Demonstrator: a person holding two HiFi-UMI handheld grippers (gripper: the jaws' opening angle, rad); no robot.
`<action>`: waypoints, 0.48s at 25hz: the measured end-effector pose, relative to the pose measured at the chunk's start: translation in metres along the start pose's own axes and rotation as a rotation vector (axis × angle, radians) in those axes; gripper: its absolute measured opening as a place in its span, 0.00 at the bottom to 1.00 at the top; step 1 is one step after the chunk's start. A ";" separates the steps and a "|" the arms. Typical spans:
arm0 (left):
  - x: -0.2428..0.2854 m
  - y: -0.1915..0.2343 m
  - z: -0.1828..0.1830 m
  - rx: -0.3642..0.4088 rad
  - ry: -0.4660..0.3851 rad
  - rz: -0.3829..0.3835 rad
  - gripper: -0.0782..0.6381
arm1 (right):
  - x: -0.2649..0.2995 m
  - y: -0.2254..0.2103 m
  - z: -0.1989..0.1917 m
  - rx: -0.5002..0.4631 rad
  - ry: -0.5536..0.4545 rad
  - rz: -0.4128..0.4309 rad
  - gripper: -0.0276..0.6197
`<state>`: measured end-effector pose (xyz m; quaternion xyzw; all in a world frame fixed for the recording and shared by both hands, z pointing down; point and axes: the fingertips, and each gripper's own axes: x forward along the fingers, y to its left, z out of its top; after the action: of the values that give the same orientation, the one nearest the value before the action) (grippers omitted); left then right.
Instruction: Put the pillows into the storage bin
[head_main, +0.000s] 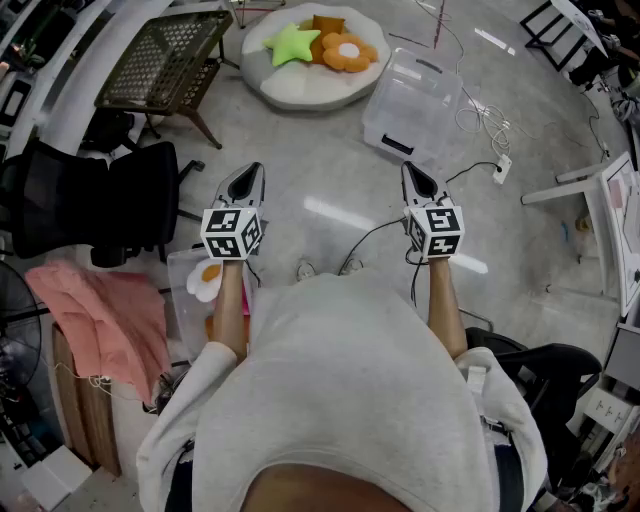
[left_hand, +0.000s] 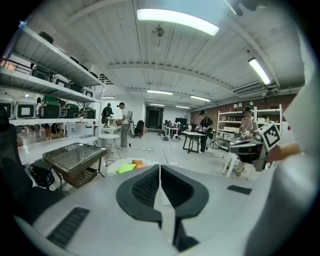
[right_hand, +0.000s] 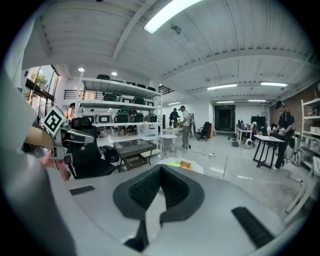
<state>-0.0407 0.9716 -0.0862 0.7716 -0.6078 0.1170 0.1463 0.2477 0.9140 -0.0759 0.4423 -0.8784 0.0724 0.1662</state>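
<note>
Head view: clear rectangular plastic storage bin (head_main: 418, 100) sits ahead of right gripper (head_main: 409, 170), long axis pointing away; that and left gripper (head_main: 251, 170) closed, empty.

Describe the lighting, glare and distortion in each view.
Head view: even overhead light, white glare streaks on the floor, edges bowed by the wide lens. Left gripper view: strong fisheye with black corners; the ceiling lamp is blown out. Right gripper view: the same fisheye and dark corners; the light strip overhead is overexposed.
</note>
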 end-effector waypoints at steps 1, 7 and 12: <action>0.001 -0.001 0.000 -0.001 0.001 0.000 0.13 | 0.000 -0.001 0.000 0.001 0.000 0.000 0.04; 0.002 -0.006 -0.001 0.001 0.005 0.003 0.13 | -0.001 -0.002 -0.004 0.002 0.004 0.007 0.04; 0.001 -0.010 -0.003 -0.004 0.009 0.011 0.13 | -0.003 0.000 -0.009 -0.021 0.016 0.017 0.04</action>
<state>-0.0305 0.9738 -0.0833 0.7673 -0.6117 0.1204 0.1499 0.2518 0.9187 -0.0685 0.4325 -0.8814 0.0684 0.1772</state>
